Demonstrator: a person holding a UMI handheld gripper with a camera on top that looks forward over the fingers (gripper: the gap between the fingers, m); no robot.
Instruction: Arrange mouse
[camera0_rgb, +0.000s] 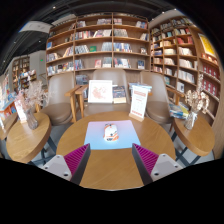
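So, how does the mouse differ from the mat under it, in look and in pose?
The mouse is small, rounded and raised; the mat is wide, flat and roughly rectangular. The mouse looks whitish grey, the mat pale blue. The mouse lies on the mat, while the mat lies directly on the round wooden table. Both sit just ahead of the open gripper, untouched by its fingers.

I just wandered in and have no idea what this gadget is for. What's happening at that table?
Someone holds a pair of tongs over a round wooden table in a room lined with bookshelves. The tongs are open and hold nothing. Beyond their tips, a computer mouse lies on a light blue mat in the middle of the table. Nothing touches the mouse.
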